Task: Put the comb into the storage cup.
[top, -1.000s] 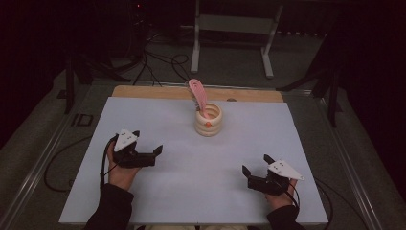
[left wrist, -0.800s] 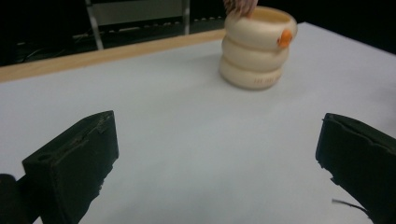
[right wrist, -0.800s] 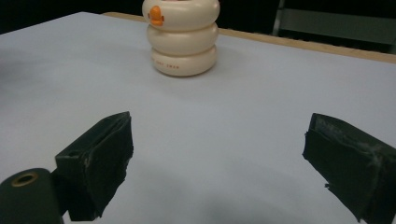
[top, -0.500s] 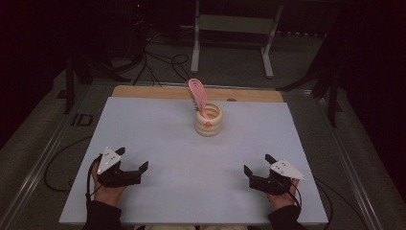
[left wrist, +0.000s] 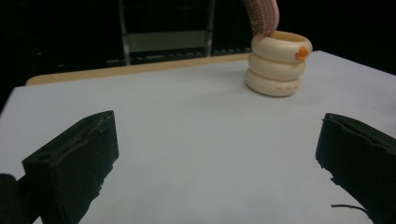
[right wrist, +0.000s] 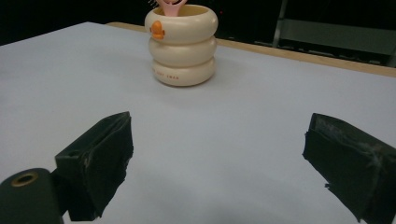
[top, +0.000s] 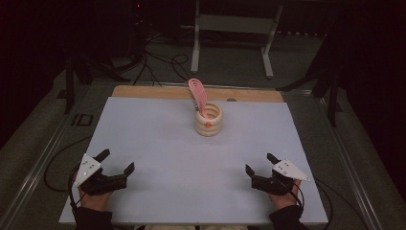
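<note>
Ahead of both sets of fingers, well apart from them, a cream ringed holder (top: 208,120) is seen standing upright on the table (top: 158,129), a pink comb (top: 197,94) leaning out of it. Left gripper (top: 116,164) and right gripper (top: 258,164) are held low at the near edge, fingers apart and empty, presumably parked clear of the holder. Compared with half a second earlier, the left gripper is drawn slightly nearer the person; the right is unchanged.

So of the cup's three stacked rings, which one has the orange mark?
The top ring of the cream cup: it carries the orange mark on its side and the pink comb sticks out above it; the two lower rings lack it.
</note>
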{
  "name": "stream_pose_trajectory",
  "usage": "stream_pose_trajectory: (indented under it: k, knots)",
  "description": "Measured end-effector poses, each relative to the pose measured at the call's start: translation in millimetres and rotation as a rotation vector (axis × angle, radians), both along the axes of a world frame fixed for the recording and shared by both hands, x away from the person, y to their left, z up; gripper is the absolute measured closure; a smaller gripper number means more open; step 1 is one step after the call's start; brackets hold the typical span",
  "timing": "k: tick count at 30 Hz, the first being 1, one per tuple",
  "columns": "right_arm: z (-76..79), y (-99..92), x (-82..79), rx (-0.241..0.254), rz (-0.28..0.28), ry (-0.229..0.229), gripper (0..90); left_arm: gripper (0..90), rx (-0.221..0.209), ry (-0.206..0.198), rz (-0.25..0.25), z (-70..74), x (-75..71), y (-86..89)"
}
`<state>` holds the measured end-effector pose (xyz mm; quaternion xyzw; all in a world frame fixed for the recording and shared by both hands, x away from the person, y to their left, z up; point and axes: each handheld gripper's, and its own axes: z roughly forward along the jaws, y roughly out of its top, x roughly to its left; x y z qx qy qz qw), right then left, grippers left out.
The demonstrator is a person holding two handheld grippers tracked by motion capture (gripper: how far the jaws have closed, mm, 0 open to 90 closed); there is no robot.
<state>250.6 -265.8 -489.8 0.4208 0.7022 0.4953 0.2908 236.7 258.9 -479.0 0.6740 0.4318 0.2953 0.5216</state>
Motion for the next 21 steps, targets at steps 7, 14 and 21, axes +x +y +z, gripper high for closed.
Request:
stream_pose_trajectory:
  k: [7, 14, 21]
  knots:
    - [0.5, -1.6, 0.4, 0.001, 0.007, -0.004, 7.8, 0.2, 0.049, -0.007, -0.01, -2.1, 0.5, -5.3]
    - [-0.1, -0.4, 1.0, -0.003, 0.017, -0.001, 7.8, 0.2, 0.066, -0.01, -0.004, -4.3, 1.1, -7.9]
    - [0.4, -1.3, 1.2, 0.003, 0.017, -0.002, 7.8, 0.2, 0.069, -0.011, 0.003, -4.9, 1.6, -7.7]
